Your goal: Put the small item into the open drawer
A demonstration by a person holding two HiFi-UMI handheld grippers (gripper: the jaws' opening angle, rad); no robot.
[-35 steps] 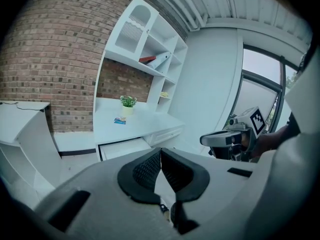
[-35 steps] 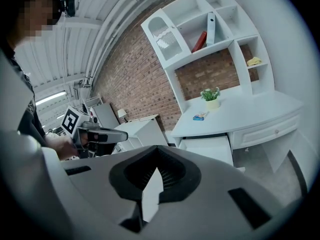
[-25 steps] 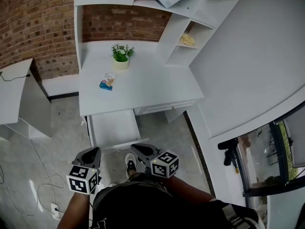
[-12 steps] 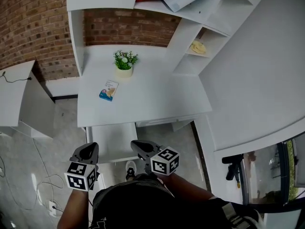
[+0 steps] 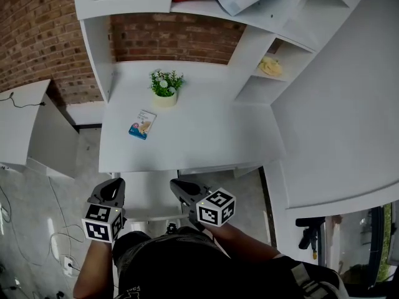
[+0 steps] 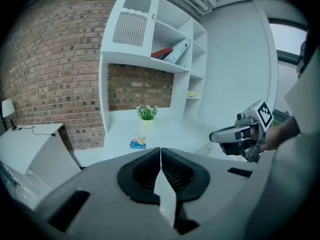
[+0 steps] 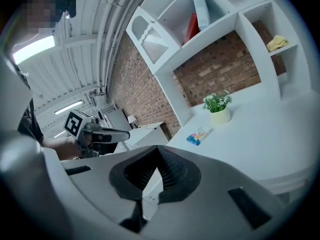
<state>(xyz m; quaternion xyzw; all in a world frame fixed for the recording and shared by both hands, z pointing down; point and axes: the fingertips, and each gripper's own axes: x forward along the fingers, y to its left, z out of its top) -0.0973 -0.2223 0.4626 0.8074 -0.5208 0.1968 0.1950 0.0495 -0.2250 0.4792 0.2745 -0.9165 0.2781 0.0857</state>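
Observation:
The small item, a flat blue packet [image 5: 143,124] [image 6: 138,143] [image 7: 198,135], lies on the white desk [image 5: 199,129] left of middle, in front of a potted plant [image 5: 165,86]. Under the desk's front edge the open drawer [image 5: 149,195] sticks out towards me, white inside. My left gripper [image 5: 114,184] [image 6: 160,151] hovers at the drawer's left side, shut and empty. On the drawer's right side is my right gripper [image 5: 176,184] [image 7: 159,151], also shut with nothing in it. Both are well short of the packet.
A white shelf unit [image 5: 262,17] rises behind and right of the desk, with a red book, a binder and a yellow cloth [image 5: 271,66]. A low white table [image 5: 28,123] stands at the left. Cables [image 5: 56,229] lie on the floor.
Both grippers and my view have moved forward to the desk. The drawer, ahead of the grippers a second ago, now lies between them. Both jaws stay shut.

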